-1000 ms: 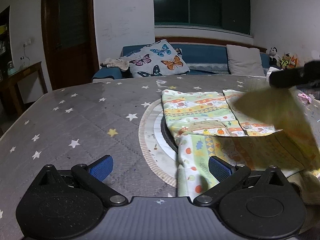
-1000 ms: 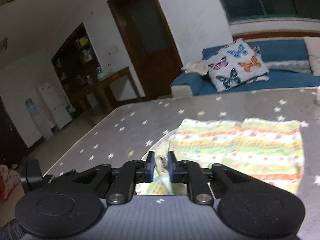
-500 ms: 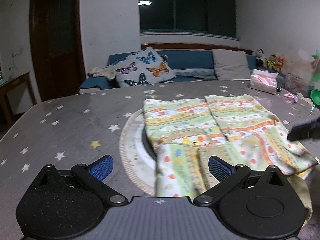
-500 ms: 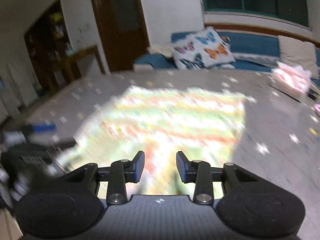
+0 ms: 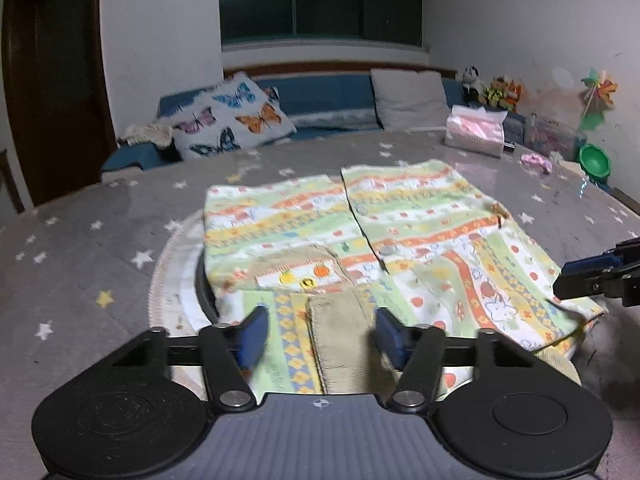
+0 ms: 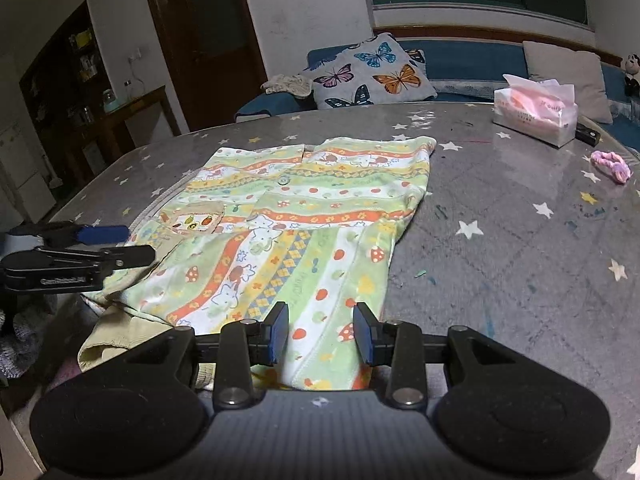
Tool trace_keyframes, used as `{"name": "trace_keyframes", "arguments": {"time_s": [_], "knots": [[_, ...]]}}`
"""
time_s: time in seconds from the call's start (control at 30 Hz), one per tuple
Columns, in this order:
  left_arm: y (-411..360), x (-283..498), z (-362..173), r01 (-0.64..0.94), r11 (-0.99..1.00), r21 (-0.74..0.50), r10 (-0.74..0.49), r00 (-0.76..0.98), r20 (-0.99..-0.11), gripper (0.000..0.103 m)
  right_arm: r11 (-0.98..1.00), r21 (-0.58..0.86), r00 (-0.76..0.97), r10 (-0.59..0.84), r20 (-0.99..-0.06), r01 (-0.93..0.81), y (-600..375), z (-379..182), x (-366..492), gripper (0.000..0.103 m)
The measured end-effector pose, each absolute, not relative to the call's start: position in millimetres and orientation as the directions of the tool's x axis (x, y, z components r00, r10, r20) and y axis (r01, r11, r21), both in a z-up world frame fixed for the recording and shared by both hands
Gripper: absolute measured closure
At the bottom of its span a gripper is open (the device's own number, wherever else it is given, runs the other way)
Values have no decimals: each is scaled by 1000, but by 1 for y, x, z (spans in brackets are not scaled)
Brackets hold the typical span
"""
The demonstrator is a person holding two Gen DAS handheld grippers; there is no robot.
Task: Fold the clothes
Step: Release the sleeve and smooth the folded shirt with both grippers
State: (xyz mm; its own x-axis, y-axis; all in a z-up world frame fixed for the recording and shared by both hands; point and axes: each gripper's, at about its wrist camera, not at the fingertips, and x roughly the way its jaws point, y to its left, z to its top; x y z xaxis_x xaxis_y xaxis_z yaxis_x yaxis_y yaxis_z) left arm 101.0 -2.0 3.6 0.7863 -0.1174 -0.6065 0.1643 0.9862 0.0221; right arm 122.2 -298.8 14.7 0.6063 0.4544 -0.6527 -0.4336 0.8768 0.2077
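L gripper (image 5: 320, 334) hovered low over the near edge of the garment (image 5: 360, 240), jaws about half apart and closing. Between the blue pads lay a beige ribbed cuff (image 5: 340, 344) w/ patterned cloth to its left; pads did not yet press on it, so nothing gripped. R gripper (image 6: 320, 332) sat over the near right part of the same garment, jaws part open, a strip of green-and-white cloth between the pads but not pinched.

The garment: a small child's top, pale green w/ orange, yellow and white bands, printed w/ mushrooms, apples and little animals. Front opening ran near-to-far down the middle, one button (image 6: 284, 179) visible. A beige-edged pocket (image 5: 304, 272) w/ fruit motifs sat on the left half. A sleeve was folded across the near part, its stripes running diagonally. Beige lining showed at the near left corner in the R view.

It lay flat on the grey star-print table (image 5: 80, 248), partly over a round mat (image 5: 172, 280), just beyond both grippers. Long axis ran roughly near-to-far, hem at the far end; near end toward the tools.

Farther off: tissue pack (image 6: 534, 110) far right, pink scrunchie (image 6: 612, 165), butterfly cushion (image 6: 370, 72) on the blue sofa behind.
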Motion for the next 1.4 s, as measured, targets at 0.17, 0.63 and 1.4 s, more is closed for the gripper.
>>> {"name": "trace_keyframes", "arguments": {"time_s": [0.17, 0.63, 1.4], "knots": [[-2, 105, 1, 170, 985, 8, -130, 778, -615, 70, 876, 213, 605, 458, -651, -433, -300, 15, 123, 67], [1, 105, 9, 185, 983, -1, -149, 790, -595, 100, 859, 198, 615, 481, -625, -472, -283, 23, 132, 67], [-2, 105, 9, 150, 986, 71, -89, 838, -538, 101, 851, 178, 614, 486, -622, -493, -267, 19, 143, 63]]}}
